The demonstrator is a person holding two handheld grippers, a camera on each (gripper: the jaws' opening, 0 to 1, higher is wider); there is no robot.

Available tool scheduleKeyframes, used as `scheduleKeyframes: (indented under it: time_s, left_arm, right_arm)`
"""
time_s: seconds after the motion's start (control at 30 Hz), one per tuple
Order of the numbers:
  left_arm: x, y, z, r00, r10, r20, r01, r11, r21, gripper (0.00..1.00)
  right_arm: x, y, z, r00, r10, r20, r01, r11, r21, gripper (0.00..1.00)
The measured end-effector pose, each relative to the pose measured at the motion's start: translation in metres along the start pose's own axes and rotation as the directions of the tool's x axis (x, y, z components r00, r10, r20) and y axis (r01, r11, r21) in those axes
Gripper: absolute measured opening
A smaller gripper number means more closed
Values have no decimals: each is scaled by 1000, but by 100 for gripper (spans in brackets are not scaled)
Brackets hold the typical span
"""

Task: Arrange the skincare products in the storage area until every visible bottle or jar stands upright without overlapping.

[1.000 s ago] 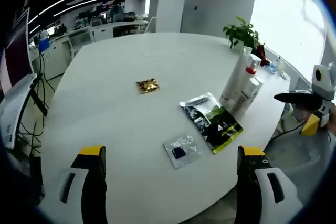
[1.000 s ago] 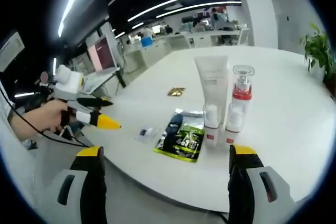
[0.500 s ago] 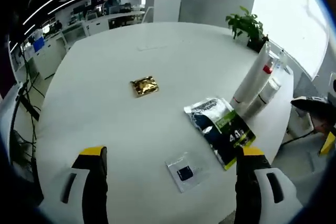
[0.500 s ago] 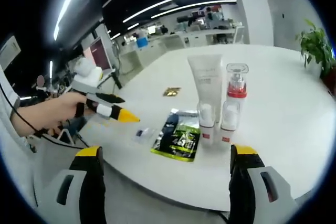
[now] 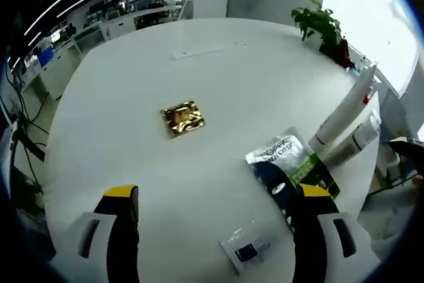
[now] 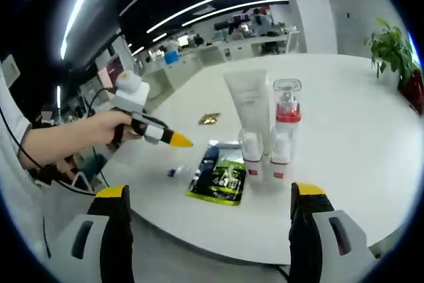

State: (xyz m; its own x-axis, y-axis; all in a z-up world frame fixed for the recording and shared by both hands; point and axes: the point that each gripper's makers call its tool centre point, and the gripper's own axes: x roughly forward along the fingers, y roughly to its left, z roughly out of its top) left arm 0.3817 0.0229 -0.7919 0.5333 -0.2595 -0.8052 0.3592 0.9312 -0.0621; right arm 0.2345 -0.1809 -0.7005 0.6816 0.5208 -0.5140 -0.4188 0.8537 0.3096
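Note:
A tall white tube [image 6: 250, 107] and a clear pump bottle with a red collar [image 6: 287, 114] stand upright on the white table [image 6: 358, 137], with two small white bottles [image 6: 252, 156] in front of them. A green-and-black pouch [image 6: 222, 175] lies flat beside them, a small clear sachet [image 6: 173, 171] to its left and a gold sachet [image 6: 209, 118] farther back. My right gripper [image 6: 211, 191] is open, off the table's near edge. A hand holds my left gripper [image 6: 180, 140] over the table. In the left gripper view my left gripper [image 5: 216, 193] is open above the table, between the gold sachet [image 5: 182, 118], the pouch [image 5: 293, 173] and the clear sachet [image 5: 246, 251]; the tube [image 5: 344, 107] leans at the right.
A potted plant [image 5: 319, 23] stands at the table's far edge. Office desks and monitors [image 6: 179, 54] sit behind the table. The person's sleeve and forearm [image 6: 46, 144] reach in from the left of the right gripper view.
My left gripper has moved forward over the table toward the pouch and sachets. The right gripper has barely shifted. The products have not moved.

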Motion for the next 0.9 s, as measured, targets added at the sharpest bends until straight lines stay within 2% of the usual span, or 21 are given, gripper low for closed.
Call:
scheduleKeyframes:
  time_s: [0.17, 0.33, 0.47, 0.63, 0.9]
  left_arm:
    - [19, 8, 5, 999, 24, -30, -26, 998, -51, 93]
    - [33, 13, 14, 998, 49, -43, -52, 997, -56, 93]
    - [42, 13, 20, 998, 41, -51, -47, 993, -112, 93]
    - [58, 24, 30, 994, 81, -73, -88, 991, -96, 92]
    - [69, 39, 46, 987, 131, -87, -143, 979, -144, 86]
  right_arm:
    - [-3, -4, 6, 1000, -3, 29, 1, 999, 52, 99]
    - [-1, 0, 5, 1000, 16, 19, -17, 999, 51, 99]
    - [-3, -1, 6, 1000, 17, 16, -17, 999, 40, 99]
    - [-9, -6, 10, 1000, 7, 29, -9, 998, 55, 99]
    - [-16, -9, 13, 1000, -3, 29, 2, 999, 33, 99]
